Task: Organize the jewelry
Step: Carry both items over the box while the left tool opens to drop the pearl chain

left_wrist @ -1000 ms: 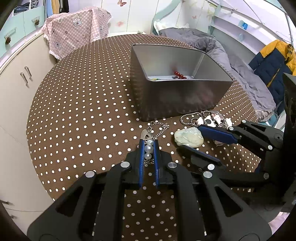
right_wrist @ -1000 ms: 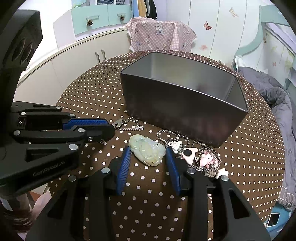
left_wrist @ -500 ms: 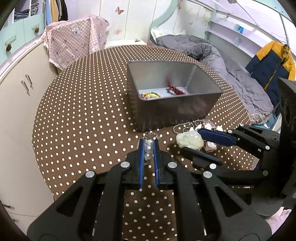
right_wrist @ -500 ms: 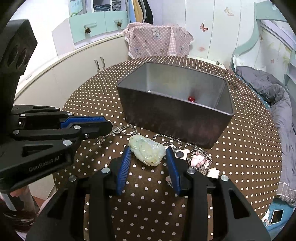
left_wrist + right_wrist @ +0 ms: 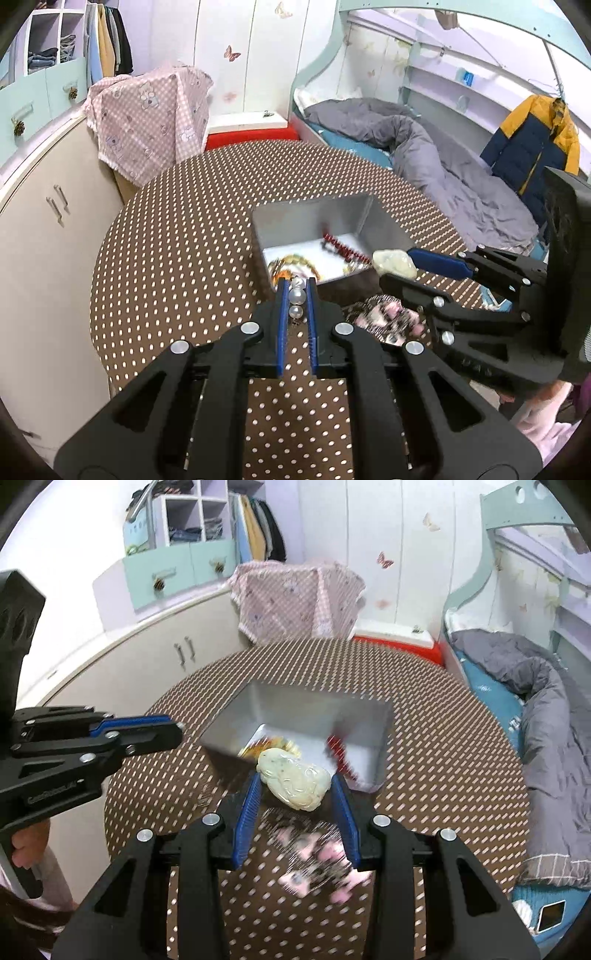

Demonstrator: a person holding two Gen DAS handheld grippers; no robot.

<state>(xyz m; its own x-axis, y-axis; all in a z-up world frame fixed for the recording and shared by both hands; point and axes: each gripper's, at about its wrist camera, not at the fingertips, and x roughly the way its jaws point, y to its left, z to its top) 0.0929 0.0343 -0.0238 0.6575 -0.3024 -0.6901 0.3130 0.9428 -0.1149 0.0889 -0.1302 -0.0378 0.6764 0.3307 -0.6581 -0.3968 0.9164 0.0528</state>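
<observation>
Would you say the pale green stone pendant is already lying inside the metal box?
No, the pendant is clamped between the right gripper's blue pads, in front of the metal box.

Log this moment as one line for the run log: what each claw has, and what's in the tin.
left claw: shut on pearl strand | right claw: shut on jade pendant | metal tin: red beads inside | charm chain: on table

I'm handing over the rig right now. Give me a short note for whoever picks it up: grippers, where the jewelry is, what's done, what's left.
Left gripper: shut on the pearl string, held above the table.
Right gripper: shut on the pale green jade pendant, also lifted.
Metal box: already holds the red bead strand and a yellowish bracelet.
Left to do: drop both held pieces in the box, then fetch the pink charm chain lying on the polka-dot tablecloth.
</observation>
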